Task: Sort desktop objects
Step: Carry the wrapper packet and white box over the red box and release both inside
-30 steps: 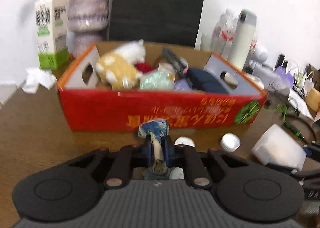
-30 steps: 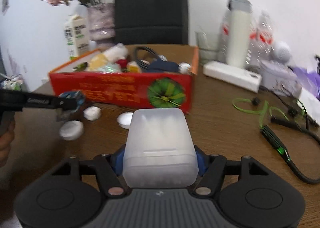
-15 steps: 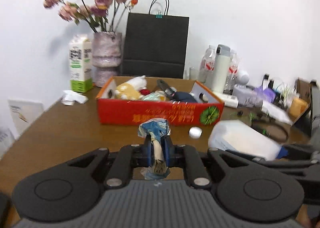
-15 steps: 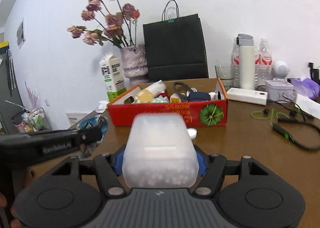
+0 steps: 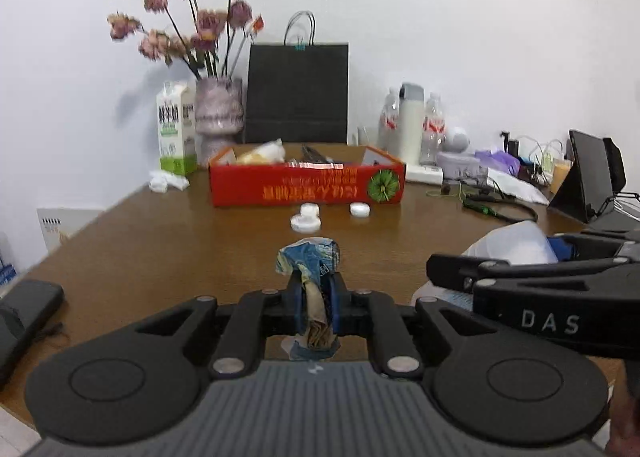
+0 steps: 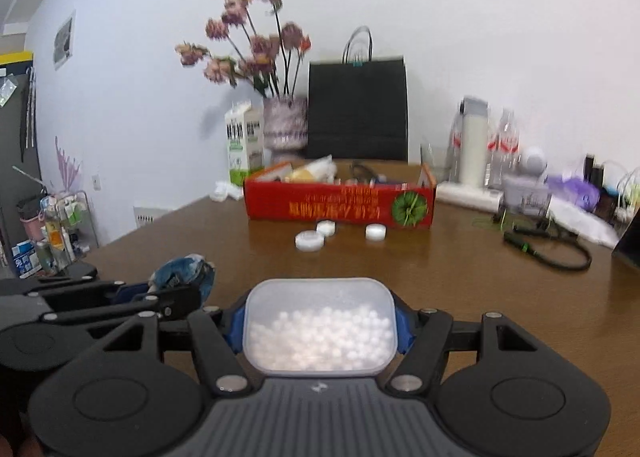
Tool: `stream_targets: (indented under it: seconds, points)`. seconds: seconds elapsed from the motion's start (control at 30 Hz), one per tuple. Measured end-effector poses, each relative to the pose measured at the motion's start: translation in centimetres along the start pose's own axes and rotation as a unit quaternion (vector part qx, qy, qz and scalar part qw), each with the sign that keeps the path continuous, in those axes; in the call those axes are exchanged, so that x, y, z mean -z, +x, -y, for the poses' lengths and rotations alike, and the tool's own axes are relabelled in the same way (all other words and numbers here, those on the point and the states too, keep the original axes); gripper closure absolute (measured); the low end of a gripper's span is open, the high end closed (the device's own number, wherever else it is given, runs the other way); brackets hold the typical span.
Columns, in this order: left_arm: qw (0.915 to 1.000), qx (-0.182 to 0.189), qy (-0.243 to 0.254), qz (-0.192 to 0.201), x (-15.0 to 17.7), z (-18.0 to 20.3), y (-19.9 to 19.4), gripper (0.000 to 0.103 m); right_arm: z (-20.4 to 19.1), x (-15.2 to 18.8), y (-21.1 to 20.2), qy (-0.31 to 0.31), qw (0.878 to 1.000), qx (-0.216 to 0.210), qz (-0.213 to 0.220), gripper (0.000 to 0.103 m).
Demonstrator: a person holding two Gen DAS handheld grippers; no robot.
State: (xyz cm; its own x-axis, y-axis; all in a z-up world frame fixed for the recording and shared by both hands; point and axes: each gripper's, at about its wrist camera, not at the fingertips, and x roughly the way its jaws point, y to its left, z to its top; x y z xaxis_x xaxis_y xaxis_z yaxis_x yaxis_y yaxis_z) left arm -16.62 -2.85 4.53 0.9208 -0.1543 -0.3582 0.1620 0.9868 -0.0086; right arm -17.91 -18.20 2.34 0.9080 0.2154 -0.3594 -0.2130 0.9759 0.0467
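My left gripper is shut on a crumpled blue and white wrapper and holds it above the near part of the brown table. The same wrapper shows at the left in the right wrist view. My right gripper is shut on a translucent plastic box with small white beads inside; that box appears at the right in the left wrist view. A red cardboard box holding several items stands far ahead, with three white caps on the table before it.
Behind the red box stand a milk carton, a vase of dried flowers and a black paper bag. Bottles, cables and a dark stand crowd the right side. A black device lies at the near left edge.
Both grippers have pulled back from the red box with their loads, so the box and the caps now look far smaller. The translucent box now shows its beads from above.
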Motion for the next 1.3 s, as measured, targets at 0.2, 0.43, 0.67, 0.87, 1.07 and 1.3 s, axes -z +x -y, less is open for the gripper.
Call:
stream_targets:
  seconds: [0.2, 0.43, 0.67, 0.87, 1.07, 1.3]
  points:
    - [0.9999, 0.002, -0.014, 0.002, -1.6, -0.7, 0.9, 0.090, -0.1, -1.4, 0.6, -0.004, 1.000, -0.003, 0.008, 0.039]
    - [0.9981, -0.002, -0.057, 0.024, -9.4, -6.0, 3.5, 0.090, 1.4, -7.1, 2.9, -0.004, 0.999, -0.024, 0.027, 0.039]
    - [0.9997, 0.015, -0.002, 0.021, -19.0, -8.8, 10.7, 0.089, 4.6, -17.0, 10.5, 0.013, 0.998, -0.018, 0.062, 0.038]
    - [0.9942, 0.047, -0.024, -0.094, -25.0, -10.2, 23.8, 0.090, 6.7, -24.7, 23.0, 0.046, 0.998, -0.028, 0.018, 0.038]
    - [0.9650, 0.034, -0.007, -0.260, -22.4, -11.3, 37.9, 0.089, 6.5, -23.3, 36.2, 0.035, 0.996, -0.003, -0.088, 0.039]
    - [0.9497, 0.013, -0.003, -0.313, -17.6, -11.9, 43.6, 0.084, 6.4, -18.1, 42.9, 0.041, 0.995, 0.040, -0.080, 0.038]
